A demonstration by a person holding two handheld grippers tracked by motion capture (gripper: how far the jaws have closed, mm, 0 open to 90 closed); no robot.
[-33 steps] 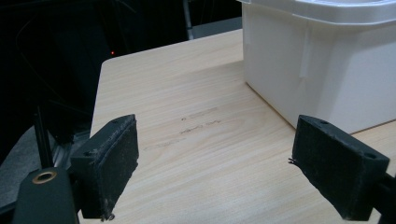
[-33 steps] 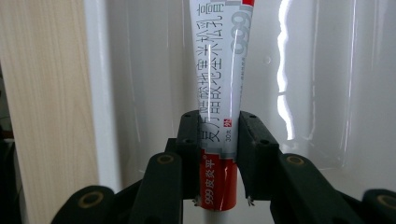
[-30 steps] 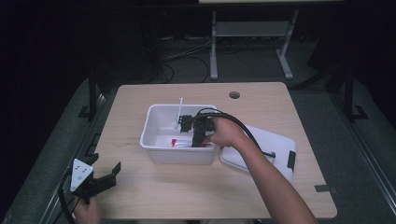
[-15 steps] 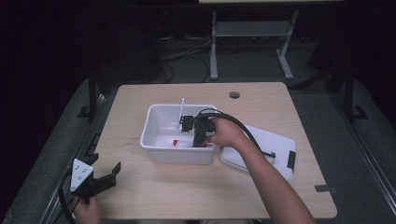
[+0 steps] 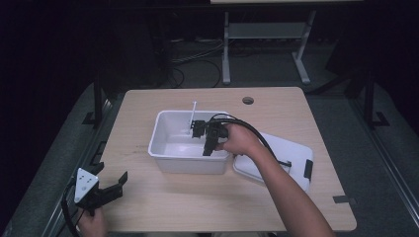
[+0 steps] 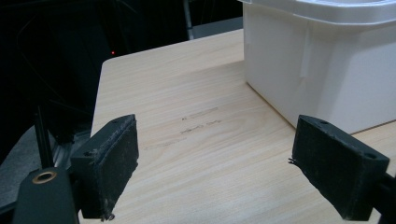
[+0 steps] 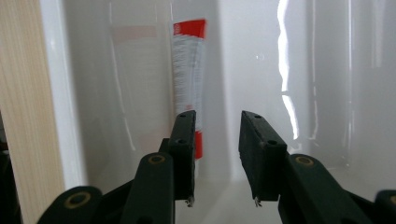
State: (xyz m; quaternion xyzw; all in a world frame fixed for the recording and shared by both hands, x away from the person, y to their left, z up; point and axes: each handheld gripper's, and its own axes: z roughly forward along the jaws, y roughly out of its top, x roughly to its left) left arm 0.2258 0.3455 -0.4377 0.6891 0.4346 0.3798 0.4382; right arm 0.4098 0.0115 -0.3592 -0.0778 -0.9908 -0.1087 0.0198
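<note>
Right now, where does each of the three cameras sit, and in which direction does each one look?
High view: above the table's near edge, looking forward and down; shows both forearms, the left gripper and the right gripper.
Left gripper view: rides that gripper, looking along its open jaws over the table.
Right gripper view: looks into the white bin at a tube.
Shared: the white bin appears in every view.

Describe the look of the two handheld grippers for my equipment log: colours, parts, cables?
Both are black. The left gripper carries a grey three-cornered plate with small dark dots, its jaws are thick, rough-faced rectangular blocks, and brass-coloured rings mark the pivots. The right gripper trails a thick black cable. Both forearms are bare.
</note>
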